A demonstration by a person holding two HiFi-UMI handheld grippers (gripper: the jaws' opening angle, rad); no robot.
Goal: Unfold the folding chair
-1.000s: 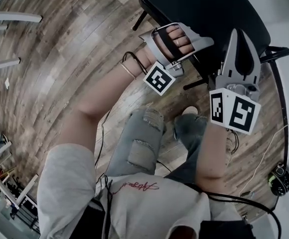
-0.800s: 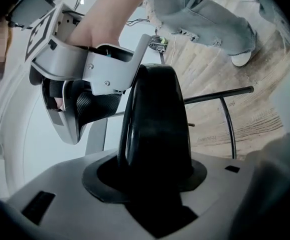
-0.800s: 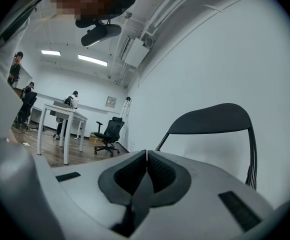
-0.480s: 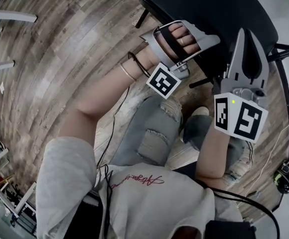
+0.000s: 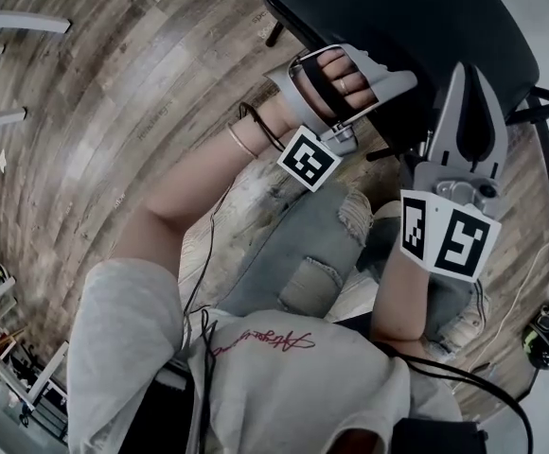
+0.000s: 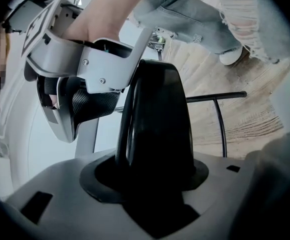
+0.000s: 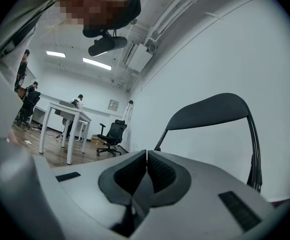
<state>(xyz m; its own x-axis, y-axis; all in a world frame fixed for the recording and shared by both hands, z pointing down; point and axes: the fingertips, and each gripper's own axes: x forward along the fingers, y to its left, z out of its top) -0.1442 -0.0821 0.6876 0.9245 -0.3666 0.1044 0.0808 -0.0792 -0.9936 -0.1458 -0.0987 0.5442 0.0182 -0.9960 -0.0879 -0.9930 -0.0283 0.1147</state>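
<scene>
The black folding chair stands in front of me with its seat level. Its curved back shows in the right gripper view against a white wall. My left gripper reaches across the seat's near edge, pointing at the right one. Its black jaws are opening, and I see nothing between them. My right gripper points at the chair, just right of the seat's near corner. Its ribbed pads meet with nothing in them. A black frame tube runs behind the left jaws.
Wood floor lies all around. My knees are bent close under the grippers. White frame legs lie at the far left. A cable and a round black object are at the lower right. A white desk and an office chair stand far off.
Both grippers have shifted a little right and down in the head view. My legs have bent further under them. The chair has stayed put.
</scene>
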